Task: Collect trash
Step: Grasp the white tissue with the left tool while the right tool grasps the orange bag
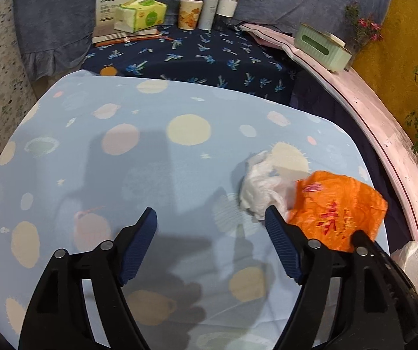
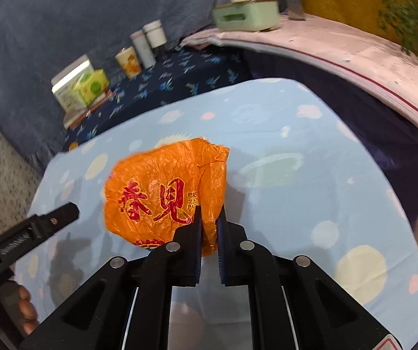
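An orange plastic bag [image 2: 165,192] with red characters is pinched in my right gripper [image 2: 209,221], which is shut on its edge and holds it over the light blue patterned cloth [image 2: 296,192]. The bag also shows in the left wrist view [image 1: 337,204], with the right gripper's black body at its lower right. A crumpled white plastic bag [image 1: 260,186] lies on the cloth just left of the orange bag. My left gripper [image 1: 210,218] is open and empty above the cloth, its right finger close to the white bag. Its tip shows in the right wrist view [image 2: 63,214].
A tissue pack [image 1: 140,14] on a box, a printed can [image 1: 190,13] and two cylinders [image 1: 220,7] stand at the back on dark blue cloth. A green tissue box [image 1: 322,48] sits on the pink ledge at right. Another white bag [image 1: 412,259] lies by the ledge.
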A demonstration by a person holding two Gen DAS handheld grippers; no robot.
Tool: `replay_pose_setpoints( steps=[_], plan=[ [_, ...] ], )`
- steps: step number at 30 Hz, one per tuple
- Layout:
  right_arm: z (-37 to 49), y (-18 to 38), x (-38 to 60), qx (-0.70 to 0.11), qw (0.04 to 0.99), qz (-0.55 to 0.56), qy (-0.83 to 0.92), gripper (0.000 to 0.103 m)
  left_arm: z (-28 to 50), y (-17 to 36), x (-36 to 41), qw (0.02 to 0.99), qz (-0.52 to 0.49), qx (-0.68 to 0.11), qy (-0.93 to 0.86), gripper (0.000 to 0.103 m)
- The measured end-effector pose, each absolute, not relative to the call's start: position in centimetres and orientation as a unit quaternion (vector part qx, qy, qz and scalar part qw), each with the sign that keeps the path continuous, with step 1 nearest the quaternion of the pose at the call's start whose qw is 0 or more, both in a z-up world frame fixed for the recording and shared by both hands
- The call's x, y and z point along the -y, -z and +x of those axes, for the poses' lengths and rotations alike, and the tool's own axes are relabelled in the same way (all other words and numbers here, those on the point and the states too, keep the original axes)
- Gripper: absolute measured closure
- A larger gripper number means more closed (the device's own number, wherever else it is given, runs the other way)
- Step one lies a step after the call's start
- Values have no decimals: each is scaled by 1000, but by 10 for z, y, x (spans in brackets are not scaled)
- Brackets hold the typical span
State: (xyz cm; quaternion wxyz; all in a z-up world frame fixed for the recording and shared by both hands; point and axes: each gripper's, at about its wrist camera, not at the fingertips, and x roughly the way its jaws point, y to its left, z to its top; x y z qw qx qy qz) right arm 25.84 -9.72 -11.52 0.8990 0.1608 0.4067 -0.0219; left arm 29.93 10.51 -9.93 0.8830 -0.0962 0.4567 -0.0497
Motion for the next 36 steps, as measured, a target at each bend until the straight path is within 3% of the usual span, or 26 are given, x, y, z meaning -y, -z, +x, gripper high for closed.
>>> replay_pose_setpoints(
  steps=[2, 10, 16, 20, 36],
  plan=[
    [254, 110, 113, -399, 900, 175, 33, 95, 305, 101, -92, 883, -90, -457, 57, 23],
    [252, 114, 147, -402, 894, 190, 56, 95, 330, 116, -57, 876, -87, -468, 71, 25],
    [251, 122, 154, -409, 888, 201, 58, 95, 333, 126, -45, 869, -74, -483, 76, 65],
    [246, 122, 154, -409, 888, 205, 55, 95, 327, 123, -45, 868, -71, -485, 82, 78],
    [187, 56, 167, -351, 911, 209, 48, 95, 253, 51, -9, 885, -62, -444, 127, 81]
  ],
)
